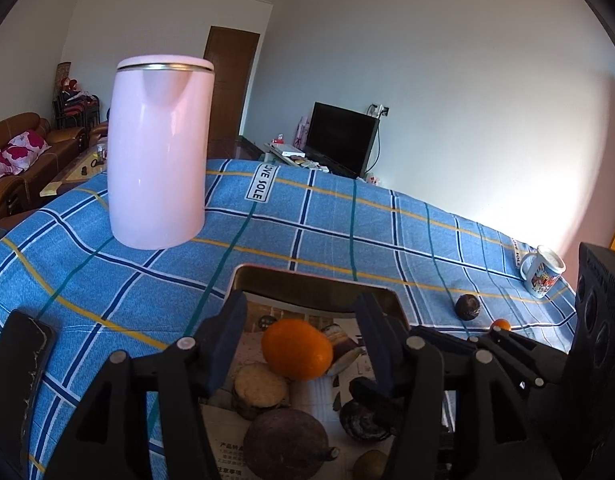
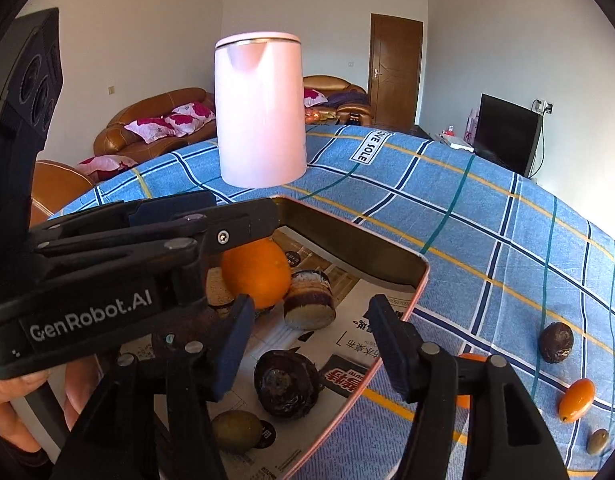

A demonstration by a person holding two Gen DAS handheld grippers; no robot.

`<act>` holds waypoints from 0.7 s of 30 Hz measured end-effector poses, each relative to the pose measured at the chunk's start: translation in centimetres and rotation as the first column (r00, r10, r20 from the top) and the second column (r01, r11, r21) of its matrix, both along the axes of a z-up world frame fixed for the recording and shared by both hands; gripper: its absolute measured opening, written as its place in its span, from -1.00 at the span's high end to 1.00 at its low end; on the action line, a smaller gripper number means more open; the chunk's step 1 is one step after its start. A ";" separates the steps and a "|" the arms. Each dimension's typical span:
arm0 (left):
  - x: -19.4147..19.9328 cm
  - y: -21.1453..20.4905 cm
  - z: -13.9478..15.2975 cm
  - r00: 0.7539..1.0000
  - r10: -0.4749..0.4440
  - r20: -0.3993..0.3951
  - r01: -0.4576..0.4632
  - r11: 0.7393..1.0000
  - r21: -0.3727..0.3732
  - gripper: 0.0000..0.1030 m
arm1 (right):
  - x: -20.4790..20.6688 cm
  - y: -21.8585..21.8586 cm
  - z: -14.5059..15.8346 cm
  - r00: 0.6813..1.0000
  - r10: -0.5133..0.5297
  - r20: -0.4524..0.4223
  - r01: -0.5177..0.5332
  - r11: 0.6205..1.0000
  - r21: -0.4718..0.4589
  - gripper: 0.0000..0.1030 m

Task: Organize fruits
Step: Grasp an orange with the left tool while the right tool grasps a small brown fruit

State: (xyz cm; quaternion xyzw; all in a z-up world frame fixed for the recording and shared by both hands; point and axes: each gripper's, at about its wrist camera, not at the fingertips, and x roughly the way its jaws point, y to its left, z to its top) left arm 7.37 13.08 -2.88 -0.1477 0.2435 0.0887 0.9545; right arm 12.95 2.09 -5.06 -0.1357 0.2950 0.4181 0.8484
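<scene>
Hovering left claw [image 1: 303,344]: jaws partway apart, gripping nothing, orange [image 1: 297,349] sitting between and below them in the tray [image 1: 307,278]
Right claw [image 2: 311,346]: partway apart too, empty, dark fruit [image 2: 287,384] lying under it in the tray

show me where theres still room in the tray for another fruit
Free: the newspaper at the tray's far right corner, between its rim and the cut fruit. Also a strip along the right rim beside the dark fruit. Crowded: the left side, where the orange and other pieces bunch under the left gripper.
</scene>
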 end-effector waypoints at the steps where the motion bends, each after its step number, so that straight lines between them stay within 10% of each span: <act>1: -0.2 -0.4 0.4 1.000 -0.004 0.012 0.004 1.000 0.009 -0.26 | -0.2 -0.7 0.3 1.000 -0.002 0.010 0.002 1.000 0.007 -0.19; 12: 2.2 -9.8 2.1 0.980 -0.199 0.011 0.197 0.975 0.101 -0.43 | 3.3 -17.2 1.2 0.941 -0.330 0.082 0.331 0.943 -0.010 -0.19; 21: 7.2 -17.8 -0.1 0.936 -0.334 -0.112 0.345 0.932 0.110 -0.43 | 7.6 -25.1 -1.0 0.859 -0.509 -0.060 0.507 0.861 -0.049 -0.18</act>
